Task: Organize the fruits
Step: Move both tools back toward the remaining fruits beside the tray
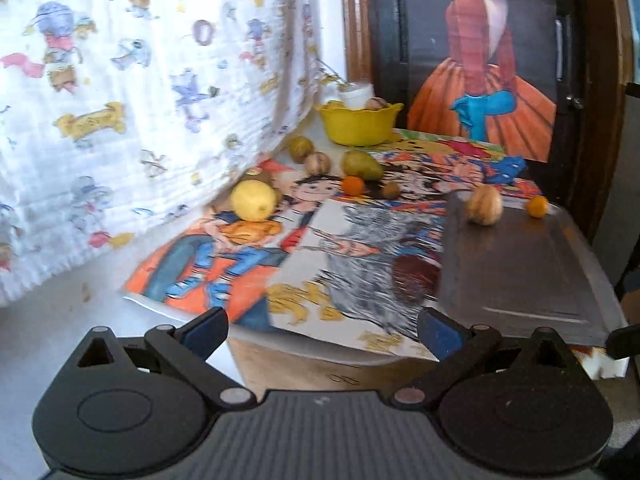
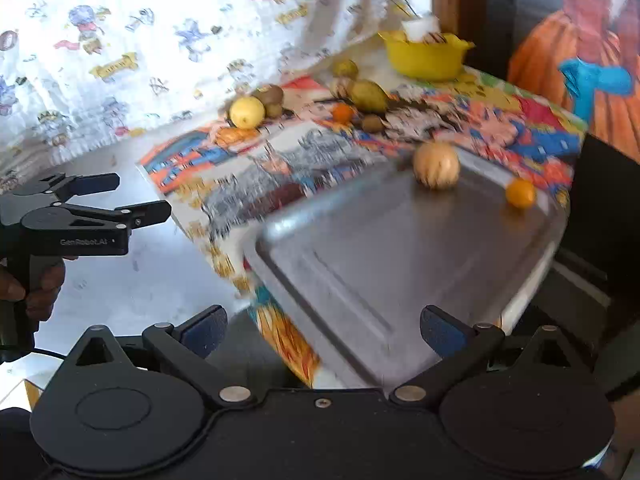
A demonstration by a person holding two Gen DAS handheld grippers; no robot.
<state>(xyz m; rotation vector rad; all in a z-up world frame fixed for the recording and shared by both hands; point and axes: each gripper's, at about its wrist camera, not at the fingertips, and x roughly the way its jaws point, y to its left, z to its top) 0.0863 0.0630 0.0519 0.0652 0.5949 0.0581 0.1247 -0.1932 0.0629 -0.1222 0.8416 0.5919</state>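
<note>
left gripper [image 1: 322,332] gaping, empty | right gripper [image 2: 323,330] gaping, empty | metal tray [image 2: 400,264] holding round walnut [image 2: 436,165], small orange [image 2: 520,193] | yellow bowl [image 1: 359,125] contents blurring

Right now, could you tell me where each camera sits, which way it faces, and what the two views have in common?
Left wrist: on the left gripper, low at the table's near edge, facing across the drawings toward the yellow bowl; only its own open fingers show.
Right wrist: on the right gripper, above the metal tray, facing the patterned cloth; its open fingers show, plus the left gripper and the hand holding it.
Shared: tray, bowl, lemon, pear, and the tray's tan fruit and small orange fruit.
</note>
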